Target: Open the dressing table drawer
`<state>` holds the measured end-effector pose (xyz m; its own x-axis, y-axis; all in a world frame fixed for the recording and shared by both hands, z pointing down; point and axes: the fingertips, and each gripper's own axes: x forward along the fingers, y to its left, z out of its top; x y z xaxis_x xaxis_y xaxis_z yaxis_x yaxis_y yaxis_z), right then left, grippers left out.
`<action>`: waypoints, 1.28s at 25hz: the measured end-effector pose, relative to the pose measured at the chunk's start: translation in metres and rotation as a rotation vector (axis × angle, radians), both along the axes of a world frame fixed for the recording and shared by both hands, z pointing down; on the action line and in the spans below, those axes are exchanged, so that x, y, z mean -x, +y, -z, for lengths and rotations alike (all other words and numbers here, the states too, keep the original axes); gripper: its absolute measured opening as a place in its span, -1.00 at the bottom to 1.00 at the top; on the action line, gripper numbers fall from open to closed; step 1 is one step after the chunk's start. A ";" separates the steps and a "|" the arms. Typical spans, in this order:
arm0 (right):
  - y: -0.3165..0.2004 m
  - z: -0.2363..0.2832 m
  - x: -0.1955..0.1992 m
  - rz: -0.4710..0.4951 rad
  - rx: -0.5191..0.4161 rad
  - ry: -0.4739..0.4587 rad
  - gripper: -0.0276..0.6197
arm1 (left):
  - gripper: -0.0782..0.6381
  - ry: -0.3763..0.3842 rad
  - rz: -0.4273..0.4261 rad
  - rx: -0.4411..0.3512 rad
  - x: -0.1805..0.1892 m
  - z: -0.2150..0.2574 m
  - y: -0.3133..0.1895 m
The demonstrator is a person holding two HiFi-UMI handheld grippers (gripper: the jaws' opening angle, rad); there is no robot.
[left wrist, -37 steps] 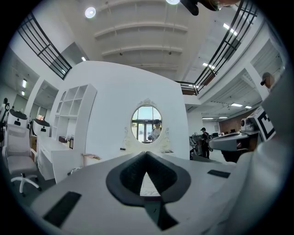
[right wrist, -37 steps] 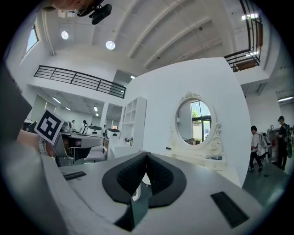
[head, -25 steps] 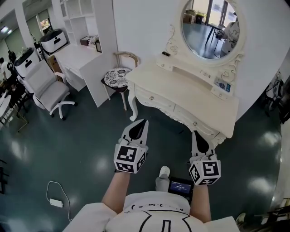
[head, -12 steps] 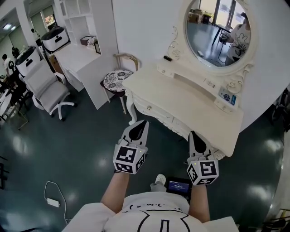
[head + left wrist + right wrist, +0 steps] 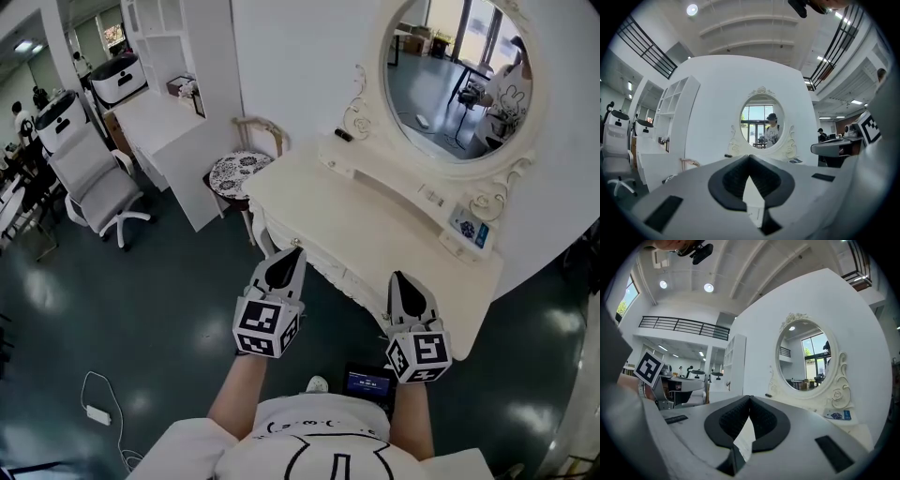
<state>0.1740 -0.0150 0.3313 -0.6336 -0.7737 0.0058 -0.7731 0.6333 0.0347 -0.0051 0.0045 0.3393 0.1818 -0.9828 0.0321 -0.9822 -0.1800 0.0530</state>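
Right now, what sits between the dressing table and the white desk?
A small chair with a round patterned seat stands between the table and the desk; the head view shows it.

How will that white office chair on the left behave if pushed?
The white office chair likely rolls easily: its star base seems to sit on castors, on glossy dark floor. Pushed high on its tall back, it might tilt.

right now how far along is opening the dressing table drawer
Done: nothing; the drawer front under the dressing table top looks flush. In hand: left gripper and right gripper hover shut and empty, short of it. Left: open a gripper, grip the drawer, pull it out.
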 end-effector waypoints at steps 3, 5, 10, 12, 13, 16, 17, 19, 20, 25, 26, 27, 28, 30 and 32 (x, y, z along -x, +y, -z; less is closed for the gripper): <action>-0.017 0.000 -0.004 0.007 0.001 -0.002 -0.82 | -0.78 -0.006 -0.004 0.002 -0.007 0.000 -0.015; -0.026 -0.002 -0.005 0.014 0.003 -0.003 -0.83 | -0.78 -0.006 -0.002 0.006 -0.009 -0.002 -0.024; -0.047 -0.006 -0.009 0.017 0.007 -0.008 -0.83 | -0.78 -0.013 0.010 0.008 -0.009 -0.003 -0.046; -0.055 -0.008 -0.011 0.015 0.009 -0.010 -0.83 | -0.78 -0.016 0.019 0.006 -0.007 -0.004 -0.053; -0.059 -0.009 -0.011 0.015 0.008 -0.010 -0.83 | -0.78 -0.016 0.023 0.006 -0.006 -0.005 -0.057; -0.069 -0.012 -0.009 0.016 0.009 -0.005 -0.83 | -0.78 -0.016 0.026 0.008 -0.002 -0.007 -0.069; -0.073 -0.012 -0.008 0.015 0.010 -0.004 -0.82 | -0.78 -0.017 0.024 0.008 -0.002 -0.007 -0.073; -0.082 -0.012 -0.007 0.010 0.010 -0.002 -0.82 | -0.78 -0.019 0.016 0.009 -0.001 -0.007 -0.083; -0.086 -0.012 -0.006 0.006 0.009 -0.002 -0.82 | -0.78 -0.020 0.012 0.008 0.000 -0.007 -0.089; -0.109 -0.010 0.000 -0.026 0.008 -0.003 -0.83 | -0.78 -0.031 -0.007 -0.002 0.010 -0.002 -0.117; -0.114 -0.010 0.002 -0.034 0.008 -0.004 -0.83 | -0.78 -0.030 -0.011 -0.002 0.013 -0.002 -0.123; -0.119 -0.010 0.004 -0.041 0.008 -0.002 -0.83 | -0.78 -0.027 -0.016 -0.001 0.017 -0.003 -0.130; -0.124 -0.011 0.006 -0.046 0.008 0.001 -0.83 | -0.78 -0.025 -0.022 0.001 0.020 -0.003 -0.137; -0.134 -0.014 0.011 -0.062 0.011 0.007 -0.82 | -0.78 -0.022 -0.039 0.009 0.026 -0.007 -0.151; -0.144 -0.017 0.013 -0.088 0.020 0.010 -0.83 | -0.78 -0.023 -0.064 0.021 0.030 -0.011 -0.165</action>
<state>0.1606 -0.1586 0.3485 -0.5629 -0.8260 0.0278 -0.8255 0.5636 0.0301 -0.0346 -0.1607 0.3504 0.2429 -0.9683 0.0577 -0.9698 -0.2412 0.0349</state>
